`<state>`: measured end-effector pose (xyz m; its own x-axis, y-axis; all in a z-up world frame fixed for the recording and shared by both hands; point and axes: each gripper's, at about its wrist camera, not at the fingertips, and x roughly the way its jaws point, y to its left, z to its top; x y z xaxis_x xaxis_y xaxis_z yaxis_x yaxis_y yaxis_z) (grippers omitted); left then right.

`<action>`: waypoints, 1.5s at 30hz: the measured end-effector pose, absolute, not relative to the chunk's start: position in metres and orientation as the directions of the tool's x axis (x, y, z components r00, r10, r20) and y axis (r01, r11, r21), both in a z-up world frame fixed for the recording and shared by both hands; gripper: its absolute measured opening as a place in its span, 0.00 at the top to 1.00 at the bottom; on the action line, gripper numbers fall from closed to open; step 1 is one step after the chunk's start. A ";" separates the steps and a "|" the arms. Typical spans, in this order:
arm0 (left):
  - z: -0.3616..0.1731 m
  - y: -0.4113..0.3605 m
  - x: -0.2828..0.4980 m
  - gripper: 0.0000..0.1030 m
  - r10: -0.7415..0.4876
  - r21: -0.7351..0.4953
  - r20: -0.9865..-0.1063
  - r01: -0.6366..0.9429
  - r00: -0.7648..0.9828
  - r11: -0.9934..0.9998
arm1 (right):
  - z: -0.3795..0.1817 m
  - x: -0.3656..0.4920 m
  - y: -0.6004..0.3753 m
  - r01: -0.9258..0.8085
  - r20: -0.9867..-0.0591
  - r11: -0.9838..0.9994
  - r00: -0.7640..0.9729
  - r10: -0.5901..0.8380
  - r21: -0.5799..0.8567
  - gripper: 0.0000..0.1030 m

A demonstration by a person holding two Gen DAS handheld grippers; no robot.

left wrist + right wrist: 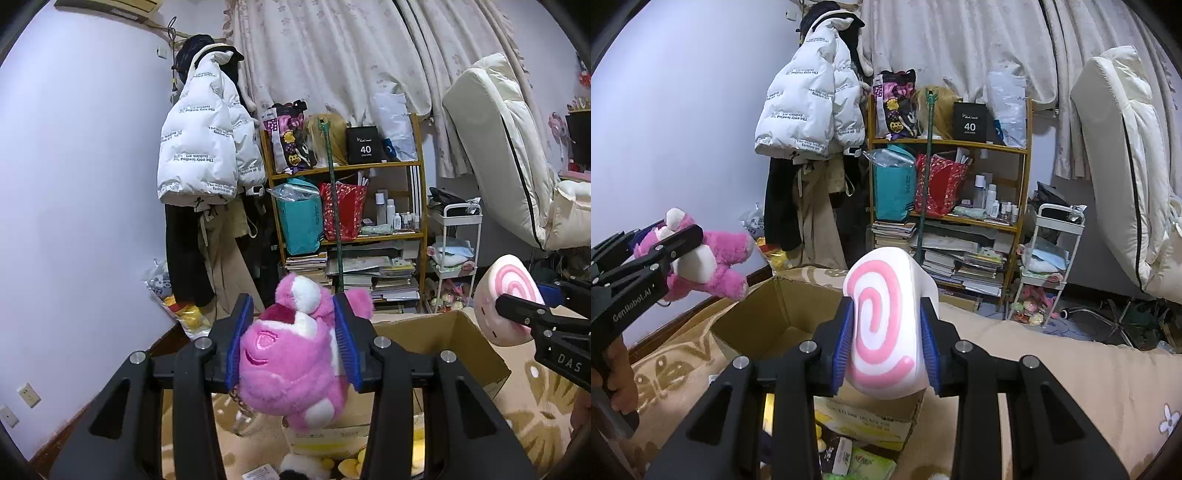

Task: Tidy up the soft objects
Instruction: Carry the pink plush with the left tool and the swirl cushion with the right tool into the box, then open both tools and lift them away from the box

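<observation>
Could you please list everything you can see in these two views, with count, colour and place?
Plush bear: one, pink and white, clamped in the left gripper above the box.
Swirl cushion: one, white with pink spiral, clamped in the right gripper.
Cardboard box: one, brown, open, on the beige blanket.
Shelf unit: one, yellow wood, by the curtain, holding bags, bottles, books.
Puffer jacket: one, white with lettering, hanging on the wall.
Trolley: one, white, right of the shelf.
Mattress: one, cream, leaning upright at right.
Left gripper: black, blue pads.
Right gripper: black, blue pads.
Hand: one, on the left gripper's handle.
</observation>
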<state>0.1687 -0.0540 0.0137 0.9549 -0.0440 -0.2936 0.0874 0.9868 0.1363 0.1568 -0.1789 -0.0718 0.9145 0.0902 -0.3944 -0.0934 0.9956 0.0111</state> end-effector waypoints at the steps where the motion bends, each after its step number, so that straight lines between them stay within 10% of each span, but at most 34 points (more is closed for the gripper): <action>1: 0.011 -0.054 0.171 0.59 -0.052 0.127 -0.304 0.094 0.951 0.987 | -0.073 0.159 -0.178 -0.097 -0.398 0.995 0.912 0.095 0.015 0.65; 18: -0.042 -0.071 0.212 0.55 -0.054 0.126 -0.506 0.136 0.861 0.983 | -0.118 0.188 -0.183 -0.160 -0.514 0.980 0.834 0.199 0.120 0.59; 30: -0.044 -0.065 0.207 0.26 -0.040 0.105 -0.525 0.111 0.850 0.988 | -0.125 0.185 -0.181 -0.159 -0.545 0.979 0.814 0.202 0.125 0.53; 39: -0.031 -0.046 0.186 0.09 0.021 0.135 -0.511 0.056 0.859 0.989 | -0.106 0.161 -0.182 -0.196 -0.495 0.968 0.832 0.250 0.159 0.11; 45: -0.023 -0.039 0.162 0.03 0.029 0.183 -0.506 0.075 0.862 0.980 | -0.097 0.141 -0.175 -0.205 -0.493 0.968 0.833 0.251 0.147 0.07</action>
<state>0.1615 -0.0393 -0.0227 0.8622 0.0288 -0.5057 0.0747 0.9802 0.1833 0.1407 -0.1754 -0.0970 0.8327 0.2513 -0.4934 -0.2050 0.9677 0.1468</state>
